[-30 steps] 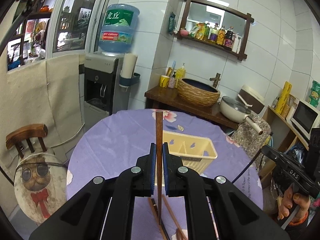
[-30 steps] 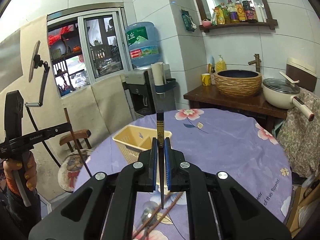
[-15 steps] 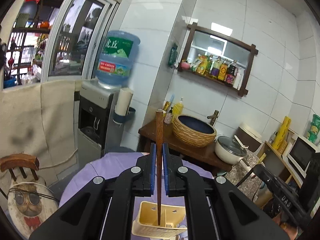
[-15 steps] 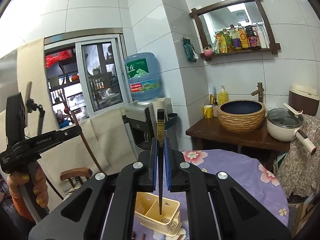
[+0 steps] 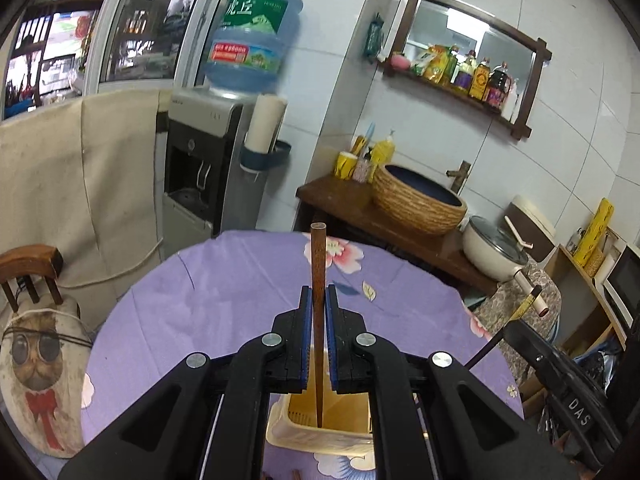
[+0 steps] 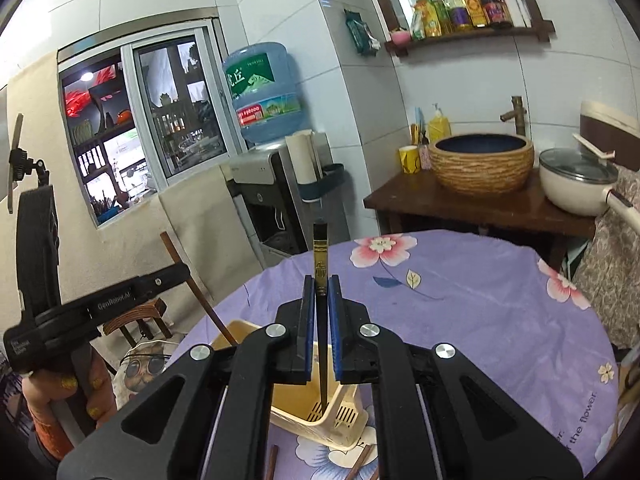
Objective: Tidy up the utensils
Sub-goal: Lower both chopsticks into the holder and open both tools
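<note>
My left gripper (image 5: 319,300) is shut on a brown wooden chopstick (image 5: 318,264) held upright, its lower tip inside the cream plastic utensil basket (image 5: 304,436) on the purple table. My right gripper (image 6: 321,292) is shut on a black chopstick (image 6: 320,252) with gold markings, upright, its tip inside the same basket (image 6: 320,424). The left gripper (image 6: 120,296) and its brown chopstick (image 6: 192,280) also show in the right wrist view, over the basket's left side.
The round table has a purple floral cloth (image 5: 224,292). Loose brown chopsticks (image 6: 362,458) lie on the cloth in front of the basket. A wooden chair with a cat cushion (image 5: 36,352) stands left. A water dispenser (image 5: 208,168) and a sink counter (image 5: 416,208) are behind.
Both grippers have come down over the basket from a raised position. The chopstick tips now reach inside the basket. Both remain shut on their chopsticks.
</note>
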Available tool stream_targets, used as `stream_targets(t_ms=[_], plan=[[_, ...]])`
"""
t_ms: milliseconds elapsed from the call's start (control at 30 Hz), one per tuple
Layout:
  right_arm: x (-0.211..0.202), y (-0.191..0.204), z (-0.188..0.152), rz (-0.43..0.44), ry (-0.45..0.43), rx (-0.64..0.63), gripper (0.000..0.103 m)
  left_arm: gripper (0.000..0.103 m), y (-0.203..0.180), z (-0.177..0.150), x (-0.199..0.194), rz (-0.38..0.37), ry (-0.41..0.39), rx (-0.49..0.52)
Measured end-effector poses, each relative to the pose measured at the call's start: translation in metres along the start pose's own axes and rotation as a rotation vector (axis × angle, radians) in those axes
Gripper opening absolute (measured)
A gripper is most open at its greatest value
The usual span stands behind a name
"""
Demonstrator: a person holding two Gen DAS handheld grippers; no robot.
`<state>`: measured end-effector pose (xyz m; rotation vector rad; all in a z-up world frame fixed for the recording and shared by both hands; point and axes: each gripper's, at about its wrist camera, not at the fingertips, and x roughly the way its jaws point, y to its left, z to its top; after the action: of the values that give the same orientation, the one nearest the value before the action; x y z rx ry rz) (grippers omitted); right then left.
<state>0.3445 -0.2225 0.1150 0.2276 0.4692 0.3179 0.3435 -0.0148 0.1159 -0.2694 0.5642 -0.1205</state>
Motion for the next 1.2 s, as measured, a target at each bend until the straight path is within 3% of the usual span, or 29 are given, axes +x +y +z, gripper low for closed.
stream_targets(t_ms=[233, 433, 467, 500, 533, 567, 600, 800, 900, 1133, 1200], plan=[[0.010, -0.007, -0.006, -0.016, 0.012, 0.018, 0.007, 0.007, 0.005, -0.013, 0.019, 0.012, 0.048, 0.005], [0.008, -0.005, -0.007, -0.030, 0.001, 0.012, 0.009, 0.010, 0.006, -0.018, 0.016, 0.020, 0.032, 0.008], [0.007, -0.004, -0.008, -0.035, -0.004, 0.005, 0.014, 0.020, 0.006, -0.019, 0.014, 0.019, 0.028, 0.011], [0.005, -0.003, -0.010, -0.039, -0.013, -0.001, 0.027, 0.037, 0.006, -0.020, 0.010, 0.021, 0.018, 0.016], [0.004, -0.002, -0.010, -0.044, -0.021, -0.006, 0.037, 0.045, 0.005, -0.021, 0.008, 0.024, 0.008, 0.020], [-0.001, -0.001, -0.012, -0.050, -0.041, -0.010, 0.056, 0.055, 0.006, -0.023, 0.001, 0.025, -0.014, 0.021], [-0.004, 0.000, -0.014, -0.055, -0.055, -0.011, 0.058, 0.059, 0.006, -0.025, -0.004, 0.024, -0.027, 0.023], [-0.030, 0.008, -0.028, -0.094, -0.104, -0.041, 0.058, 0.077, 0.012, -0.039, -0.037, 0.005, -0.068, 0.011], [-0.040, 0.013, -0.040, -0.114, -0.082, -0.063, 0.058, 0.084, 0.018, -0.052, -0.050, 0.029, -0.075, 0.020], [-0.037, 0.005, -0.099, -0.128, 0.104, -0.005, 0.058, 0.085, 0.048, -0.096, -0.050, 0.114, 0.030, 0.011], [-0.029, -0.002, -0.119, -0.133, 0.173, 0.032, 0.050, 0.085, 0.056, -0.110, -0.047, 0.136, 0.066, 0.011]])
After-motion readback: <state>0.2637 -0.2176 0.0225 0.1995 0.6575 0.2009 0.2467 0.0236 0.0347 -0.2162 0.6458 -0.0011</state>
